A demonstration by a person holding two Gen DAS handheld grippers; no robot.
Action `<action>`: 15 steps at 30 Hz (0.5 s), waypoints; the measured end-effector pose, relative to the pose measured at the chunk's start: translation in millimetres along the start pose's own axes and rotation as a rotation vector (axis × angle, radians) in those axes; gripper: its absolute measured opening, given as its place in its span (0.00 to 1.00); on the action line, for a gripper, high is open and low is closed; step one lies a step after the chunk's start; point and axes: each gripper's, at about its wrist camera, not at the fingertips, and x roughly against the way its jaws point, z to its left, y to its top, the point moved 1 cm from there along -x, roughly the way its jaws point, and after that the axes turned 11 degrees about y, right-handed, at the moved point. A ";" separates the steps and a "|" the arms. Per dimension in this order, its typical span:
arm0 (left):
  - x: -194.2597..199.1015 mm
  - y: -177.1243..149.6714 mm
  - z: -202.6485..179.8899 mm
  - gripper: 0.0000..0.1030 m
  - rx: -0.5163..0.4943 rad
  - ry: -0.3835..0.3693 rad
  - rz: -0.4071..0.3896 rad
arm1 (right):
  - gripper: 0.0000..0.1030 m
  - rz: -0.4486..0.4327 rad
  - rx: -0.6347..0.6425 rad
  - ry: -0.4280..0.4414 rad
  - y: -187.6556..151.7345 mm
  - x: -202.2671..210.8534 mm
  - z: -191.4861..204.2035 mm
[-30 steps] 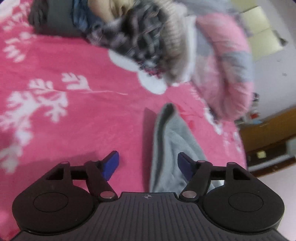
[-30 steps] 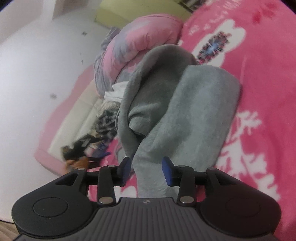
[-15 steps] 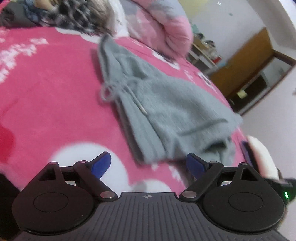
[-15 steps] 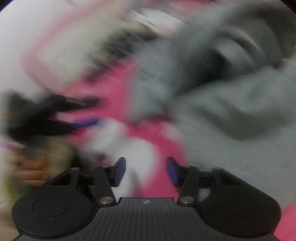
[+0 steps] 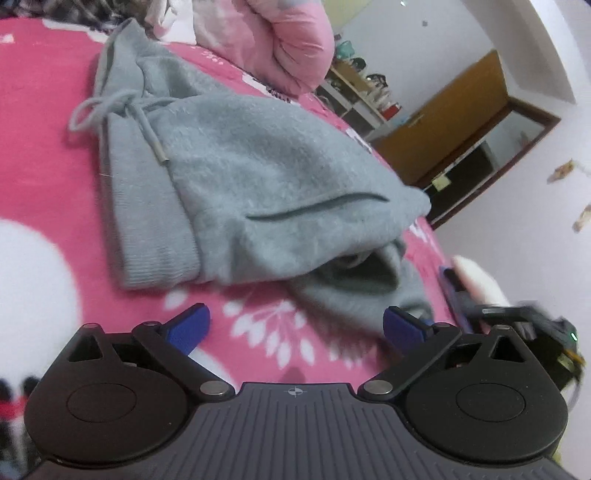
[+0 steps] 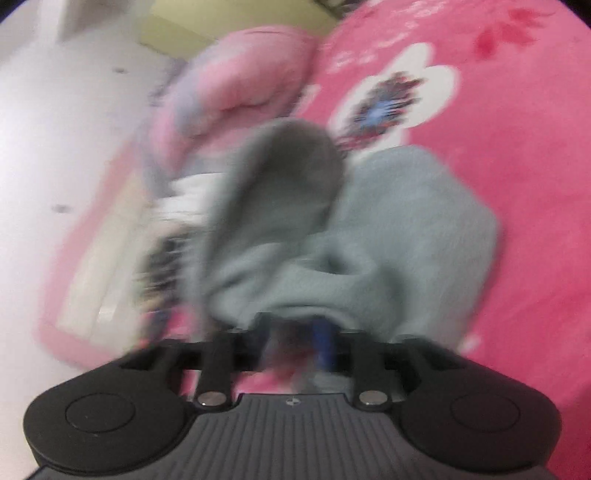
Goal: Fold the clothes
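Closest to the left wrist camera, the left gripper (image 5: 295, 326) was seen spread about as wide as it goes, its jaws having just been opening, and nothing was caught between the blue pads (image 5: 188, 326), only pink bedspread (image 5: 48, 155) with white flower prints showing in the gap. Just past those pads the grey sweatpants (image 5: 258, 184) were laid on the bedspread, partly folded, with the ribbed waistband (image 5: 147, 229) turned toward the left and the drawstring (image 5: 110, 107) looped loose near the far end; a dark pocket slit (image 5: 317, 206) could be made out on the top layer. At the right edge of that view the right gripper (image 5: 517, 321) was glimpsed beside the garment's near corner, blurred. From the right wrist camera everything was smeared by motion: the right gripper (image 6: 295, 339) had the grey fabric (image 6: 369, 240) bunched right over its fingertips, its jaws had just been opening, and only one blue pad (image 6: 325, 343) could be picked out under the cloth, so whether the cloth was actually pinched couldn't be told. Farther back, a rolled pink quilt (image 5: 280, 40) was piled at the head of the bed, next to a heap of patterned clothes (image 5: 92, 11). Beyond the bed, open shelving (image 5: 362, 99) was seen holding small items too tiny to name, with a wooden cabinet (image 5: 454, 118) beside it against the white wall.
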 end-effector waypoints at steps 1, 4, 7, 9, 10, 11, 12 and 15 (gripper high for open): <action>-2.3 1.3 1.1 0.98 0.018 -0.006 -0.003 | 0.68 -0.002 -0.002 0.057 -0.6 3.3 4.9; -5.5 5.0 6.3 0.97 0.073 -0.012 -0.027 | 0.78 -0.021 -0.006 0.192 9.1 3.3 24.0; -4.7 7.7 8.1 0.97 0.100 0.002 -0.064 | 0.93 -0.072 -0.043 0.226 25.3 -4.6 29.5; -6.2 6.1 5.5 0.97 0.090 0.011 -0.081 | 0.94 -0.140 -0.101 0.158 40.1 -13.6 21.2; -6.9 5.3 4.2 0.97 0.084 0.015 -0.089 | 0.95 -0.173 -0.130 0.126 47.5 -18.3 17.0; -8.1 4.5 3.3 0.97 0.077 0.019 -0.098 | 0.95 -0.186 -0.170 0.124 54.3 -27.3 9.4; -9.4 3.6 2.4 0.97 0.070 0.024 -0.108 | 0.94 -0.199 -0.209 0.124 60.9 -36.3 1.9; -11.7 4.3 -0.1 0.91 0.067 0.049 -0.129 | 0.83 -0.199 -0.300 0.187 72.5 -67.7 -9.9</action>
